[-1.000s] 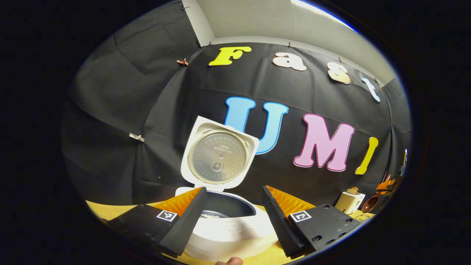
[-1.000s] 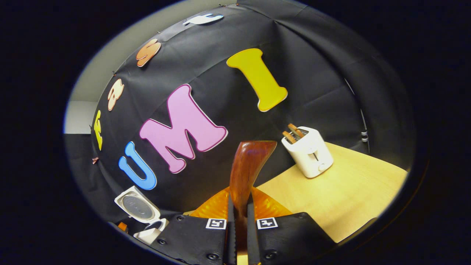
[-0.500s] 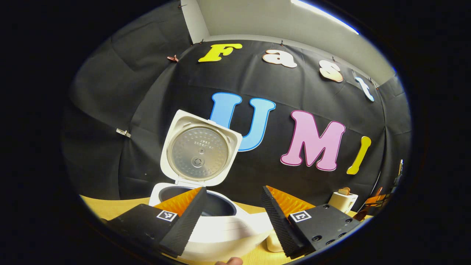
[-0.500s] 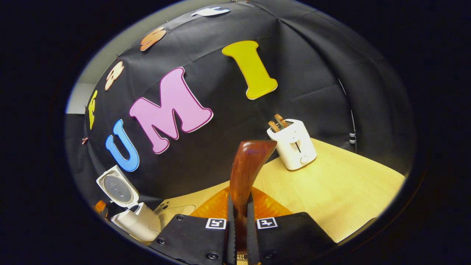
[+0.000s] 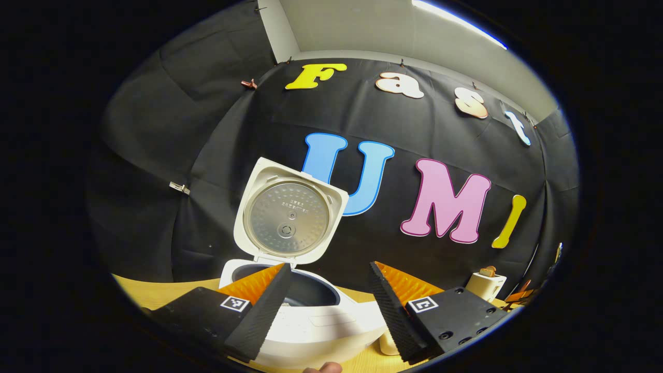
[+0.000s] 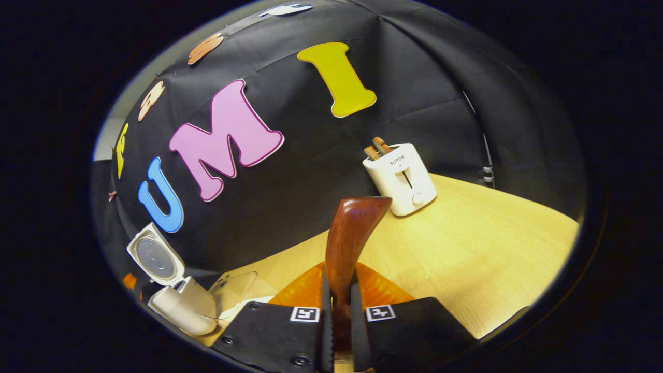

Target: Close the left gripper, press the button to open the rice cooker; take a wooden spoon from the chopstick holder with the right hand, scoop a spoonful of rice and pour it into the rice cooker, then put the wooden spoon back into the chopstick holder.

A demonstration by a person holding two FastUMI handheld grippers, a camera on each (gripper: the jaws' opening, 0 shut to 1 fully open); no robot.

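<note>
The white rice cooker [image 5: 321, 326] stands open on the table, its lid [image 5: 287, 212] upright and the dark inner pot [image 5: 311, 292] showing. My left gripper [image 5: 326, 292] hovers just in front of it, open, with nothing between the jaws. My right gripper [image 6: 339, 285] is shut on the handle of the wooden spoon [image 6: 352, 238], whose brown end sticks up and forward. In the right gripper view the cooker [image 6: 178, 305] sits far down at the left, lid [image 6: 154, 257] raised.
A white toaster [image 6: 401, 178] with toast in its slots stands on the wooden table [image 6: 481, 259] by the back cloth, seen small as the toaster [image 5: 485, 285]. A clear container [image 6: 233, 292] lies beside the cooker. A fingertip [image 5: 321, 368] shows at the bottom edge.
The right gripper, still holding the spoon, has tipped downward, so more table shows and the toaster sits higher in its view. The left gripper has drifted slightly and stays open.
</note>
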